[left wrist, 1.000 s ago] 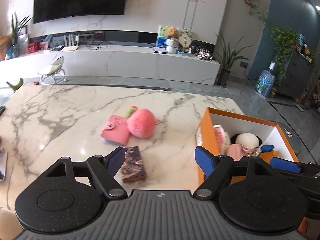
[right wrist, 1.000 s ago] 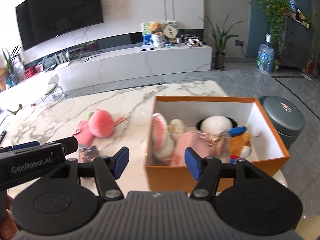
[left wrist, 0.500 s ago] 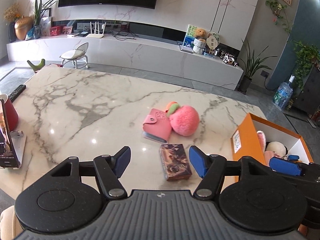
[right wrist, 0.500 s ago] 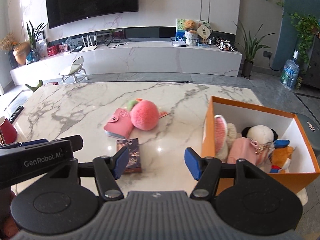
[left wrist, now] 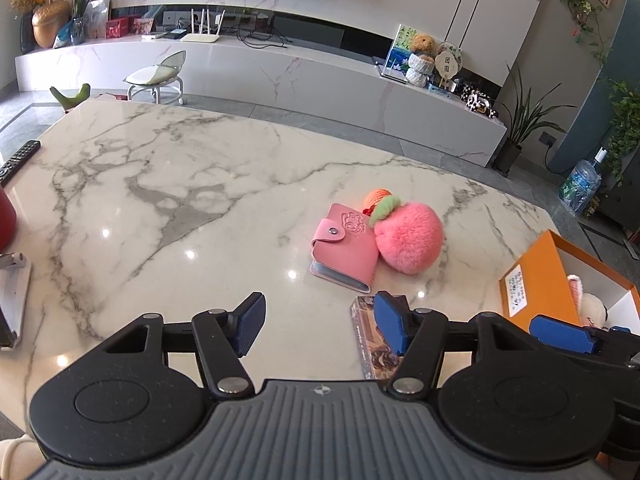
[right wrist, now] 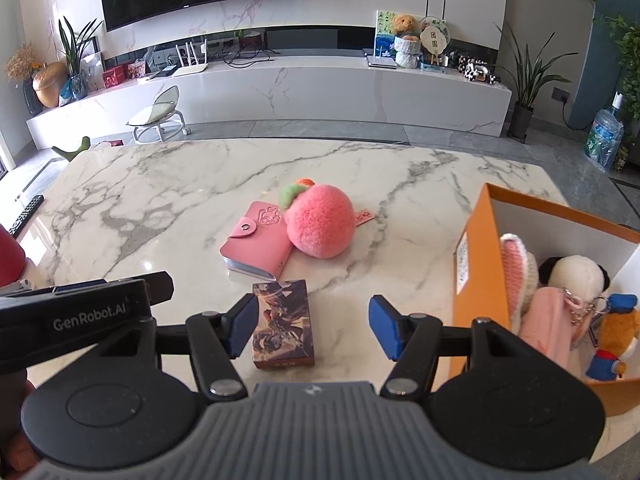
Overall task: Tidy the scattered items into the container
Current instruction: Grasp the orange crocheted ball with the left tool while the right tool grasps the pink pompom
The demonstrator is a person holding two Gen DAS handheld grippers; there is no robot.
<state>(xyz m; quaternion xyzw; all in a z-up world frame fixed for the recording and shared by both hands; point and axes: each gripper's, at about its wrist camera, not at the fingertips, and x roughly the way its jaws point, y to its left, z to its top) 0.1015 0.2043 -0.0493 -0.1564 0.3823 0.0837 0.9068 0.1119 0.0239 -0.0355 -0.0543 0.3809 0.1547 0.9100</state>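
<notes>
On the marble table lie a pink snap wallet [right wrist: 258, 244], a fluffy pink peach plush [right wrist: 322, 224] that touches it, and a dark picture card box [right wrist: 284, 328]. My right gripper [right wrist: 312, 330] hovers open over the card box, which shows between its fingers, close to the left one. My left gripper [left wrist: 320, 328] is open with its jaws closing over bare table. Its right finger covers part of the card box [left wrist: 368, 344]. The wallet [left wrist: 346, 254] and the peach [left wrist: 410, 238] lie beyond it. The orange box [right wrist: 476, 260] at the right holds several plush toys.
A remote control [left wrist: 18, 158] lies at the table's far left edge. A red cup [left wrist: 6, 220] and a white stand [left wrist: 14, 296] are near it. The left gripper's body [right wrist: 92, 312] fills the right wrist view's left side. The orange box [left wrist: 536, 276] stands at the table's right end.
Both grippers have swung left, away from the orange box, and sunk toward the card box. The left gripper's jaws have narrowed. The right gripper's opening looks the same.
</notes>
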